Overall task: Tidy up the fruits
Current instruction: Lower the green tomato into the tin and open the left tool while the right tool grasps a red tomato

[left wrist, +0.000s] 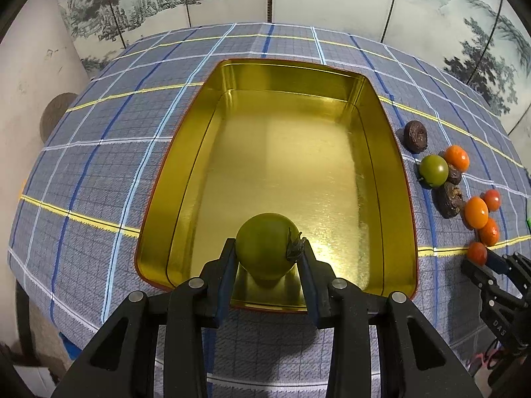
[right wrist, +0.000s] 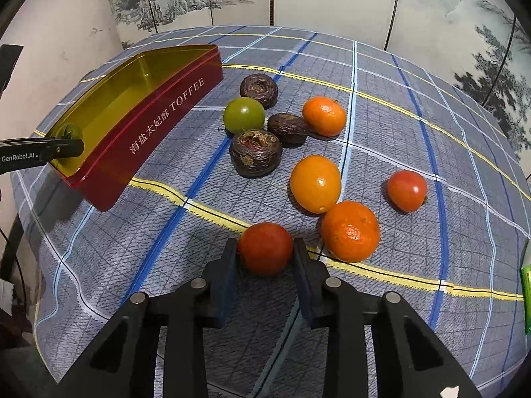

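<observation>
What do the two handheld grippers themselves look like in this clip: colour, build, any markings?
Both the left gripper and the right gripper share one build: matte black angular linkage arms with triangular cut-outs, round silver pivot pins, and flat dark blue pads on the jaws. Seen side-on from the right wrist view, the left one carries white "GenRobot.AI" lettering. No hand or sleeve is visible.

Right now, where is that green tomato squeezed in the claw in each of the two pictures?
Left wrist view: the green tomato sits low in the middle, pinched by the left gripper over the near end of the gold tin.
Right wrist view: it shows small at the far left edge, inside the tin's near end.
Shared landmark: the tin, gold inside, red outside.
</observation>
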{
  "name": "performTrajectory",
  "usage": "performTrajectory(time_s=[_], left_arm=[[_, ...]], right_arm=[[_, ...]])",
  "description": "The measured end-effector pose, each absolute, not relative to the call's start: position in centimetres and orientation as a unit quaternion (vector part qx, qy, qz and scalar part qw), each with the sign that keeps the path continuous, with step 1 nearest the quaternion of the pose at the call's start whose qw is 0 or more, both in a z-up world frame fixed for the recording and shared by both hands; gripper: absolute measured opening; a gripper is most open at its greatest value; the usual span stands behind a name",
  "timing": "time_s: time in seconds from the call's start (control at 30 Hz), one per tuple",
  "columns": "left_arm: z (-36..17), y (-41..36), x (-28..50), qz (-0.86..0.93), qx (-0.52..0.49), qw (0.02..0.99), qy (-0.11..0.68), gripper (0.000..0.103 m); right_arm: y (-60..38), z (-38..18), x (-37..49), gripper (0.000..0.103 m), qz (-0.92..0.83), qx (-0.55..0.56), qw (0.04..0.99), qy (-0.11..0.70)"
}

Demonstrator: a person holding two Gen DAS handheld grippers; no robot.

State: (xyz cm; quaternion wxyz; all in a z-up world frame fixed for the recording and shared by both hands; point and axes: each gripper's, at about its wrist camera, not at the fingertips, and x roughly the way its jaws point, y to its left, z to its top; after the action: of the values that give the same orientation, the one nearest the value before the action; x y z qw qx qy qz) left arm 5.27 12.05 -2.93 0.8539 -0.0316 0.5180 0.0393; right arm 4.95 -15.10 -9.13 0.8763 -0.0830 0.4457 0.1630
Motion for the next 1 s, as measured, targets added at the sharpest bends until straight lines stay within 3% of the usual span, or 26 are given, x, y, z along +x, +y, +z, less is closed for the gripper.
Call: performTrajectory(time_s=[0.63, 0.8, 1.0], left_arm=[[-2.7, 12.3, 5.0, 0.043, -0.031, 0.854, 0.517, 0.038], [-2.7, 12.4, 5.0, 0.047, -0.029, 0.855, 0.516, 0.048], [-2.5, 12.6, 4.9, 0.051, -0.026, 0.856, 0.513, 0.05]], right_arm=[[-14.1, -7.2, 5.1, 0.029, 0.185, -0.068, 0.879, 0.433], [-13.7, -6.7, 5.4, 0.029, 0.19, -0.068, 0.881, 0.428], [-13.3, -6.0, 5.6, 0.029, 0.194, -0.069, 0.884, 0.419]])
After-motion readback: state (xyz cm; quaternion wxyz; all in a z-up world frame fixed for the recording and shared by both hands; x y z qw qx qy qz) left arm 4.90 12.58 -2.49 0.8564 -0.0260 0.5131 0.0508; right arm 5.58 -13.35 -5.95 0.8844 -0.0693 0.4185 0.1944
